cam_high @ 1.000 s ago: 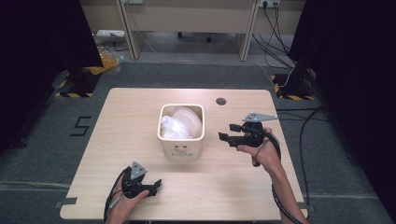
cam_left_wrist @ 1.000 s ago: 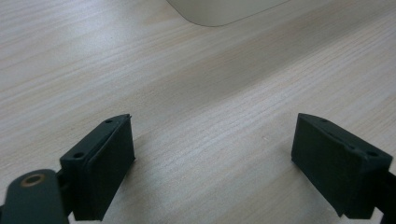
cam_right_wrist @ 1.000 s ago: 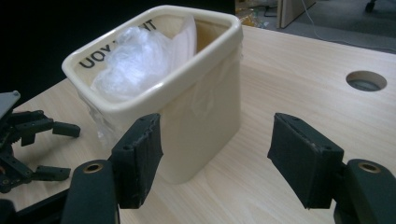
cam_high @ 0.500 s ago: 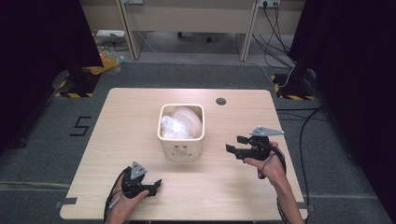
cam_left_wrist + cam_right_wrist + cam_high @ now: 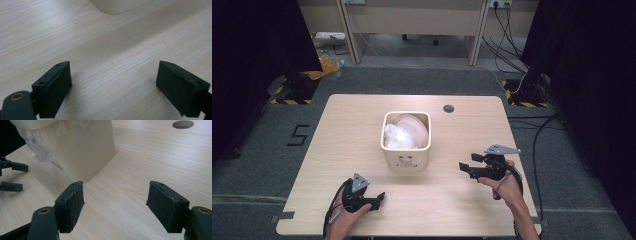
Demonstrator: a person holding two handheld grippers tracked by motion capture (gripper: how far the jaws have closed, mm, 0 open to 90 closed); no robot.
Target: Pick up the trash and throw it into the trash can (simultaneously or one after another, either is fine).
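1. Your left tongs (image 5: 379, 198) rest low on the desk (image 5: 337, 130), jaws wide, empty.
2. Your right tongs (image 5: 463, 167): wide, empty, right of the bin (image 5: 406, 157).
3. Bin mid-desk, white plastic (image 5: 398, 136) inside.

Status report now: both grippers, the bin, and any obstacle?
Left gripper open, empty, low over table. Right gripper open, empty, right of cream bin. Bin upright, plastic bag inside. No obstacle between.

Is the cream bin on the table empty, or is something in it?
Not empty. The high view shows crumpled clear plastic and a pale rounded item inside the cream bin; plastic hangs over its rim in the right gripper view.
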